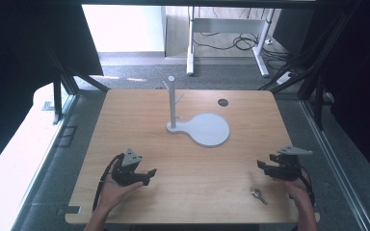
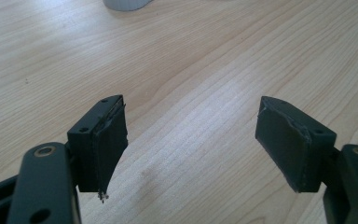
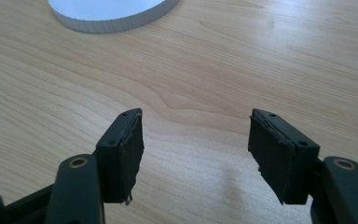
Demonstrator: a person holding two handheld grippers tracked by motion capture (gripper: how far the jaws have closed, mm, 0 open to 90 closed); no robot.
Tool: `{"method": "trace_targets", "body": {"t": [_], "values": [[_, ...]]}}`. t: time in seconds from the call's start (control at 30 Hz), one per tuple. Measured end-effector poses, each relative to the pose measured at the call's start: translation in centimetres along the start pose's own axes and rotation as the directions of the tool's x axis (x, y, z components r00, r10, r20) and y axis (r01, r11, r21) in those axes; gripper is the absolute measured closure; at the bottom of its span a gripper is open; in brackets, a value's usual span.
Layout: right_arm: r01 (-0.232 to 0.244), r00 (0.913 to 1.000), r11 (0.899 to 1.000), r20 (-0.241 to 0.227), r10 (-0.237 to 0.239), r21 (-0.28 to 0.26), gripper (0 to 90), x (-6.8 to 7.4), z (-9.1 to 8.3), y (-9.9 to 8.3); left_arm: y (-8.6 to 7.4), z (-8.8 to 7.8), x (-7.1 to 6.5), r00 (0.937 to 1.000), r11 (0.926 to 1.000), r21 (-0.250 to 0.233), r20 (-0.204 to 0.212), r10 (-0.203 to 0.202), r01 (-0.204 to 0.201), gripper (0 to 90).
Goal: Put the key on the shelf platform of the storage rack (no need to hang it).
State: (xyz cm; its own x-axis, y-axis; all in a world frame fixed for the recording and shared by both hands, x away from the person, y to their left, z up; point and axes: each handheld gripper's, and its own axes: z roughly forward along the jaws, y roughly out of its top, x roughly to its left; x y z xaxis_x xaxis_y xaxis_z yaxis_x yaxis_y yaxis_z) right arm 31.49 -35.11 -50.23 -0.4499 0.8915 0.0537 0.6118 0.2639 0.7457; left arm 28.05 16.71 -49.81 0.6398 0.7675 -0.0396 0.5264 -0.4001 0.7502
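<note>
Wooden table [image 1: 188, 192] under both our grippers, left [image 2: 191, 140] & right [image 3: 196, 149], jaws apart w/ nothing between; high view adds what's prob. a key [image 1: 258, 194] near right.

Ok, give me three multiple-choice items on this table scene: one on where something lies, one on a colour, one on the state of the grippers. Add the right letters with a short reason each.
1. Where does the key lie on the table?
A. near the front edge, close to the right gripper
B. on the round base of the stand
C. beside the round hole at the far edge

2. What colour is the stand with its upright post?
A. black
B. white
C. red

3. How do the jaws of the left gripper and the right gripper stand?
A. both shut on the key
B. left shut, right open
C. both open and empty

Answers: 1 A, the high view shows the key just in front of the right gripper. 2 B, post and base are white in the high view. 3 C, each gripper view shows bare wood between parted jaws.
</note>
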Motion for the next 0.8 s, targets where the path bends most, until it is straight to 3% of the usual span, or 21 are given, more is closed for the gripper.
{"method": "trace_targets", "body": {"t": [0.4, 0.5, 0.63, 0.8], "values": [[0.015, 0.9998, 1.000, -0.016, -0.015, 0.008, 35.2, 0.3, -0.5, 0.1, 0.0, 0.3, -0.2, 1.0000, 0.9998, 0.018, 0.006, 0.003, -0.003, 25.6], [0.006, 0.9989, 1.000, -0.047, -0.006, -0.003, 35.7, 0.3, -0.5, 0.1, 0.0, 0.4, -0.1, 1.0000, 0.9996, 0.026, 0.001, 0.003, -0.004, 25.6], [0.012, 0.9994, 1.000, -0.031, -0.012, 0.007, 36.6, 0.2, -0.9, 0.2, -0.1, 0.3, 0.1, 1.0000, 0.9996, 0.028, 0.000, 0.004, -0.004, 25.6], [0.011, 0.9983, 1.000, -0.057, -0.012, -0.023, 38.1, 0.3, -1.7, 0.5, -0.1, 0.2, 0.1, 1.0000, 0.9998, 0.021, 0.003, -0.002, 0.002, 25.7]]}}
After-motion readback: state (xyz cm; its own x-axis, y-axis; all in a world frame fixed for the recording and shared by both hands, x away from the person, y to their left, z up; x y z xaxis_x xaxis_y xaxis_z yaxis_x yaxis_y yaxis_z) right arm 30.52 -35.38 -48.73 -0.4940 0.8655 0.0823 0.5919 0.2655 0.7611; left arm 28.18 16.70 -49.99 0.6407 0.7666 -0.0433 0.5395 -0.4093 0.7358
